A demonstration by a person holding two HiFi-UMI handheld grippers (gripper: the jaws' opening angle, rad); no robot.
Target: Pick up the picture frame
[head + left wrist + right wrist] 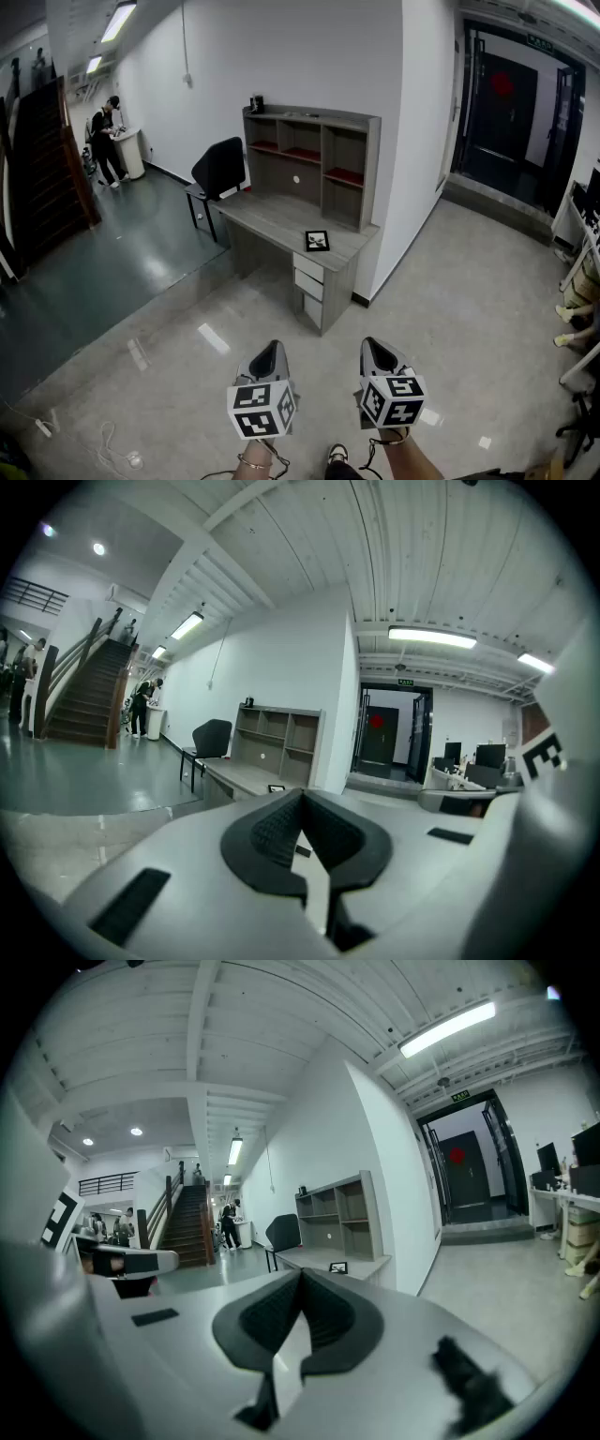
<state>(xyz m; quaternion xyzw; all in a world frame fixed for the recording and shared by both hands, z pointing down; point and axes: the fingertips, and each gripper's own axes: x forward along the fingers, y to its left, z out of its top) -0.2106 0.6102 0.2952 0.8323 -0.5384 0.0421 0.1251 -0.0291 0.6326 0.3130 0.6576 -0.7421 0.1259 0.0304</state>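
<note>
A small black picture frame [317, 241] lies flat near the front right end of a grey desk [272, 217], far ahead of both grippers. It shows tiny in the left gripper view [277, 787] and in the right gripper view [338, 1267]. My left gripper [272, 349] and right gripper [372, 345] hover side by side over the floor, well short of the desk. Both have their jaws closed together with nothing between them [302, 799] [300, 1277].
The desk carries a shelf hutch [312, 159] and has drawers [308, 279] at its near end. A black chair [217, 169] stands at its left. A staircase [42, 150] and a person [105, 127] are far left. Dark doors [502, 108] stand at the right.
</note>
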